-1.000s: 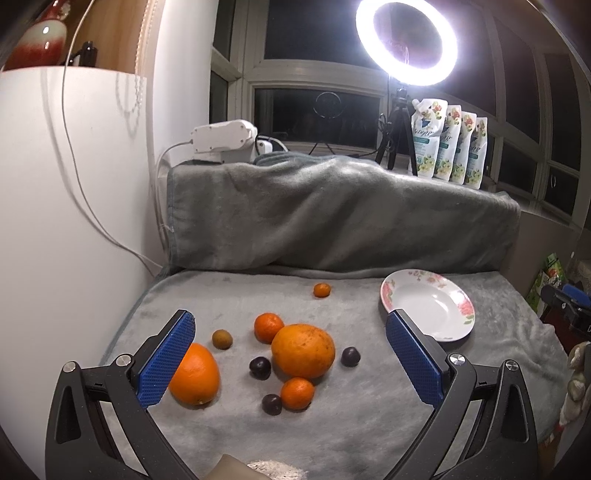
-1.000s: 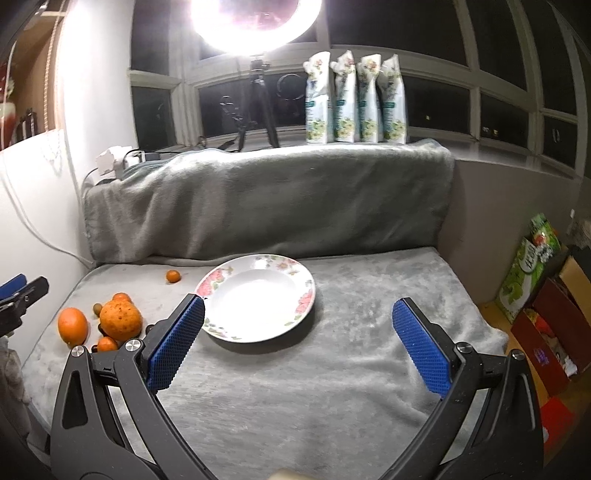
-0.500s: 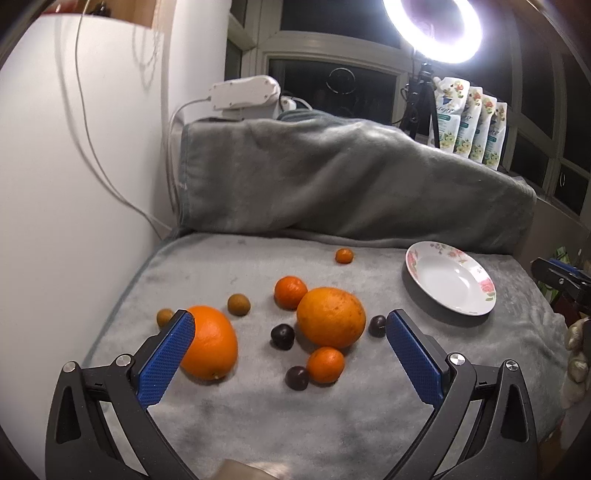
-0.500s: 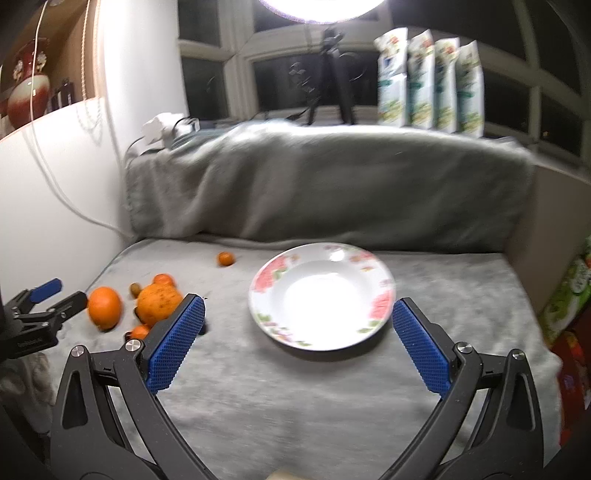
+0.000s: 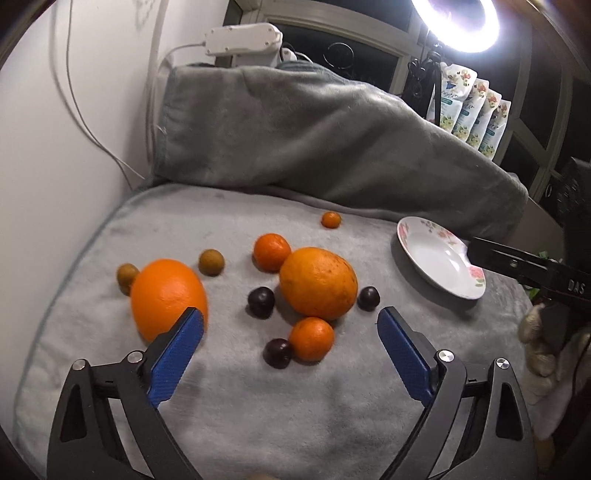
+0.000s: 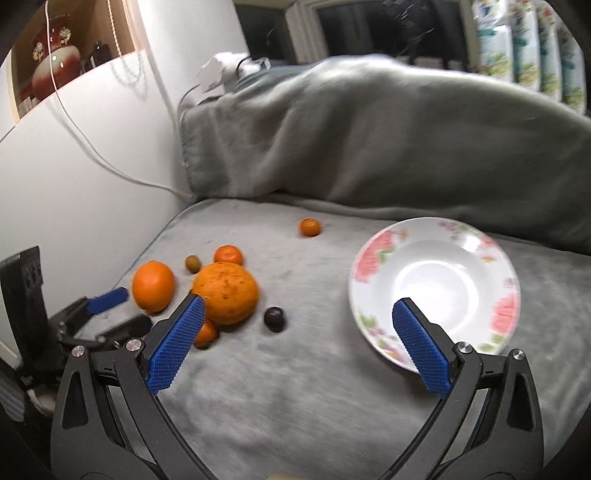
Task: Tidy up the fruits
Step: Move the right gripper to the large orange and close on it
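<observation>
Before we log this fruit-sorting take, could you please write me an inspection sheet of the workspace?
Surface: grey blanket covering it.
Job's things: two big oranges, three small ones, three dark plums, two brownish fruits, loose left of the empty floral plate.
Clutter: nothing seen.
Grippers: left gripper and right gripper open, holding nothing.
Cables: white cable down the wall.
Surroundings: ring light, pouches, dark windows.

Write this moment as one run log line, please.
left gripper: open, above fruits | right gripper: open, empty | plate: empty | large orange: on blanket, untouched
</observation>
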{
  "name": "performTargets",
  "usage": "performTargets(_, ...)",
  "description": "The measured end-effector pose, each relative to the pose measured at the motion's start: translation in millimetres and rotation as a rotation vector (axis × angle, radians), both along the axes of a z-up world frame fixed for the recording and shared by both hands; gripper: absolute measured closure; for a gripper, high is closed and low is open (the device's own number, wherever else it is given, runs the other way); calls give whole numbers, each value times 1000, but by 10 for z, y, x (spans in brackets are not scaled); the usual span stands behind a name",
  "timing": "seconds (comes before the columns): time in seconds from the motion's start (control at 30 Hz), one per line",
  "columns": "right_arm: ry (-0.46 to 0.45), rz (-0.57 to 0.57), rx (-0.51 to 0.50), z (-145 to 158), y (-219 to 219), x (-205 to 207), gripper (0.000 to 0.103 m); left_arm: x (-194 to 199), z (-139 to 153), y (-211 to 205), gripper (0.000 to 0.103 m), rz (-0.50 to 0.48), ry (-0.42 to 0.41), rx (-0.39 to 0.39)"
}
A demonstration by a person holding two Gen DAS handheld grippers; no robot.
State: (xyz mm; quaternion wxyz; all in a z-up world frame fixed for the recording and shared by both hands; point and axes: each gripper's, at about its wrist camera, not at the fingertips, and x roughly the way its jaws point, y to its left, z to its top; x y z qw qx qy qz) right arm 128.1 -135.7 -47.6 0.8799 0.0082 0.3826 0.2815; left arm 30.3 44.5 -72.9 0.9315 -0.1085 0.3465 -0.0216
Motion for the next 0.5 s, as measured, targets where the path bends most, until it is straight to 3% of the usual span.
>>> performTargets(0.23,141,89,51,-235,325,309,2,119,-139,31,31,-41,47,-120)
performTargets(0.5,280,142,108,-474,564,575,7,257,-220,22,40,-81,72,-178)
